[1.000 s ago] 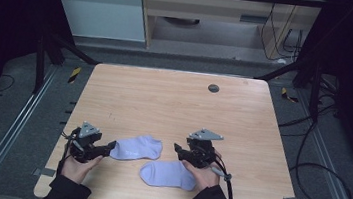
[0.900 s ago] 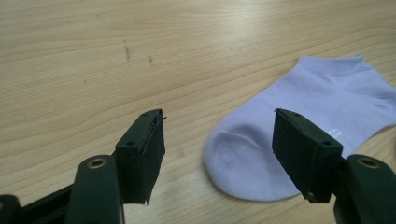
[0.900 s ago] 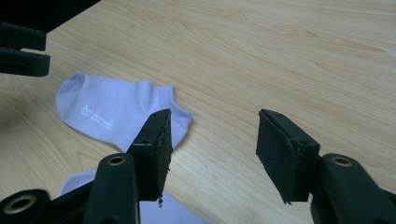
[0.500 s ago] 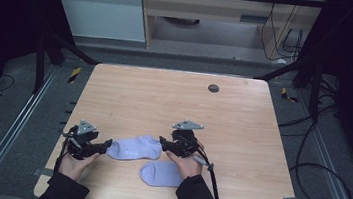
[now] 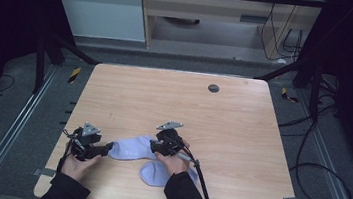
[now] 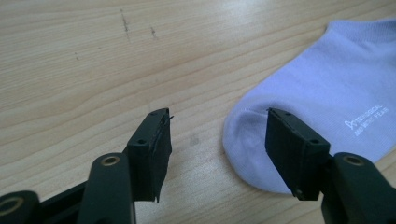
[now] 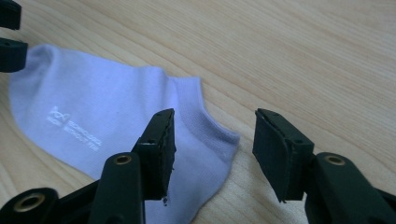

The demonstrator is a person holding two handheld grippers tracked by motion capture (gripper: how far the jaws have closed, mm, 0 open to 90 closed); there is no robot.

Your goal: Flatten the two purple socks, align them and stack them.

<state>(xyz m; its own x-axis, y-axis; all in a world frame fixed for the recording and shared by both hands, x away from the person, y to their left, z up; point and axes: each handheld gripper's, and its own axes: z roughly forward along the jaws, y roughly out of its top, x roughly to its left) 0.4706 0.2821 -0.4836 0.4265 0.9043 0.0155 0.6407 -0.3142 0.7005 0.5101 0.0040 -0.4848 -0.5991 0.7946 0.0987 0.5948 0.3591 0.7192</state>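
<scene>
Sock (image 5: 131, 148), flat (lilac), grippers (image 5: 108, 149) open beside

Upper sock: pale lilac knitted ankle sock (image 5: 131, 148) is showing small white lettering (image 6: 366, 120) and a ribbed cuff (image 7: 205, 123).
Lower sock: second plain lilac sock (image 5: 156, 173) is lying at 5 o'clock from the first.
Table: light wooden table (image 5: 240, 137) is showing fine grain with dark scratch marks (image 6: 125, 21).
Grommet: round dark grey grommet (image 5: 213, 88) is sitting toward 12 o'clock.
</scene>
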